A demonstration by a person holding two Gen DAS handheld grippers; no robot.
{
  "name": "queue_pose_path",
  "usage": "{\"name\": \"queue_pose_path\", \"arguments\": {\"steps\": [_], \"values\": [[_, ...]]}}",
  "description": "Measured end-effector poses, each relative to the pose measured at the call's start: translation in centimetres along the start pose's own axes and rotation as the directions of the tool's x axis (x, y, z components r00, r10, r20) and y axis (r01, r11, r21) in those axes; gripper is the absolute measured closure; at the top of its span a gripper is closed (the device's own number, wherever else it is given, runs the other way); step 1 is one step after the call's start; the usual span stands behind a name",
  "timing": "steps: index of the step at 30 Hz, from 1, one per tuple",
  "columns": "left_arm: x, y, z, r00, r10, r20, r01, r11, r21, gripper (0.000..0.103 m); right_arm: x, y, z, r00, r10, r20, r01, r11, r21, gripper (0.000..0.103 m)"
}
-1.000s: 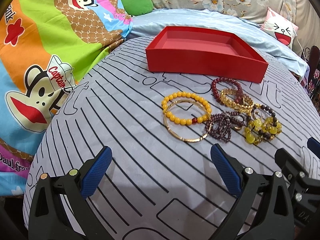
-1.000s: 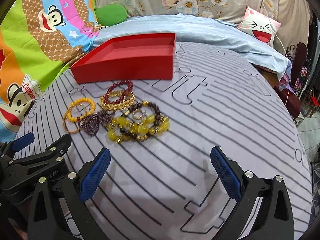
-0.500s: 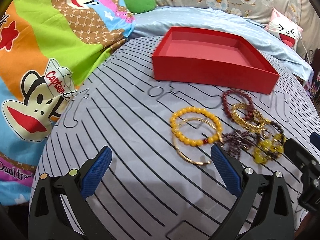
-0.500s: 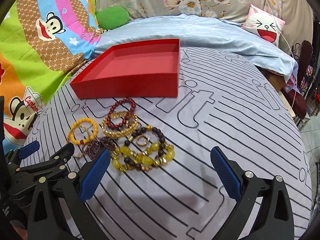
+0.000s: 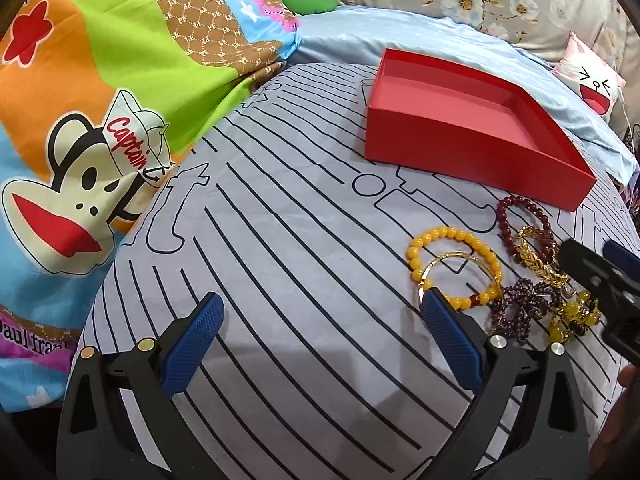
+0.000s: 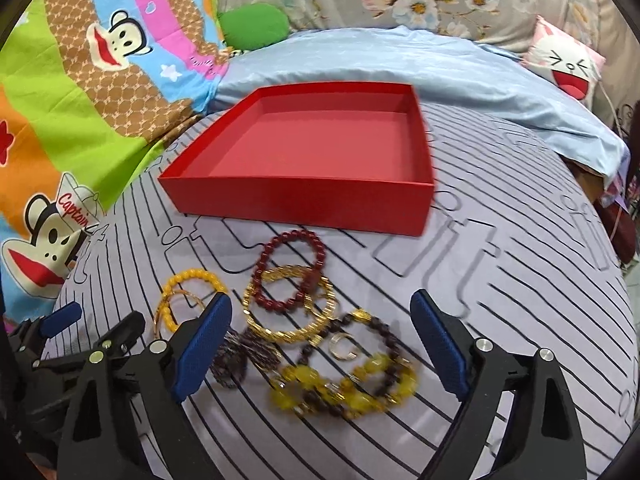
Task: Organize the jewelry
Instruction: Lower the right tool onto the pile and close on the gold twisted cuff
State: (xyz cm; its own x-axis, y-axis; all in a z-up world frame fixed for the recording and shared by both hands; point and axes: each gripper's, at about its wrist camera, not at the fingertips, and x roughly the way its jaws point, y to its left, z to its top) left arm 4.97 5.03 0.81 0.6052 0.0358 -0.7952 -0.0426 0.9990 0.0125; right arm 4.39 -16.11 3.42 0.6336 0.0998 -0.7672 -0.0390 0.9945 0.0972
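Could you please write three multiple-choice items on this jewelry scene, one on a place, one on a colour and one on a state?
1. Where does the dark red bead bracelet lie?
A. inside the box
B. on the striped cloth, in front of the box
C. on the cartoon blanket

2. What colour is the box?
A. red
B. blue
C. white

3. How are the right tongs?
A. shut on a bracelet
B. shut on nothing
C. open, holding nothing

Answers:
1 B: it rests on the striped cloth just before the box's front wall, overlapping the gold bangle.
2 A: its walls and floor are red.
3 C: the blue pads stand wide apart, with the jewelry lying on the cloth between them.
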Motion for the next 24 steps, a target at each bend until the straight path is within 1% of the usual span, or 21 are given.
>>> {"name": "queue_pose_path", "arguments": {"steps": [3,5,6,8,10,13,18,21,24], "values": [[0.2,0.1,-0.1,1.000,-0.008,-0.007,0.007,1.000,-0.002,0.008,1.1,0.8,0.1,1.000,0.008,-0.019,-0.008,1.000,-0.025,0.020],[0.2,0.1,-0.2,1.000,-0.012,-0.012,0.012,1.000,-0.004,0.008,1.8,0.9,0.0,0.999,0.005,-0.039,-0.006,0.999,-0.035,0.029],[0.3,0.2,-0.3,1.000,-0.013,-0.015,0.013,1.000,-0.004,0.008,2.2,1.0,-0.1,0.999,0.000,-0.053,-0.002,0.999,-0.037,0.031],[0.3,0.2,-0.4,1.000,-0.017,-0.018,0.017,1.000,-0.007,0.008,2.5,0.8,-0.3,0.998,0.003,-0.069,-0.005,0.999,-0.035,0.042],[0.4,0.2,-0.4,1.000,-0.023,-0.021,0.023,1.000,-0.011,0.008,2.4,0.7,-0.4,0.998,0.003,-0.068,-0.006,0.999,-0.039,0.049],[0.4,0.0,-0.4,0.999,-0.042,-0.023,0.041,0.999,-0.013,0.008,1.9,0.5,-0.6,0.998,0.011,-0.055,-0.013,0.999,-0.035,0.049],[0.3,-1.0,-0.4,0.995,-0.098,-0.033,0.098,0.995,0.003,0.008,0.5,-0.4,-1.1,0.998,0.029,-0.050,-0.030,0.999,-0.017,0.049],[0.0,-2.0,-0.7,0.992,-0.120,-0.035,0.121,0.992,0.025,0.008,-0.6,-1.3,-1.6,0.998,0.049,-0.049,-0.048,0.999,0.010,0.049],[0.1,-3.1,-1.1,0.990,-0.135,-0.044,0.137,0.989,0.051,0.008,-1.6,-2.1,-2.2,0.998,0.047,-0.046,-0.045,0.998,0.031,0.049]]}}
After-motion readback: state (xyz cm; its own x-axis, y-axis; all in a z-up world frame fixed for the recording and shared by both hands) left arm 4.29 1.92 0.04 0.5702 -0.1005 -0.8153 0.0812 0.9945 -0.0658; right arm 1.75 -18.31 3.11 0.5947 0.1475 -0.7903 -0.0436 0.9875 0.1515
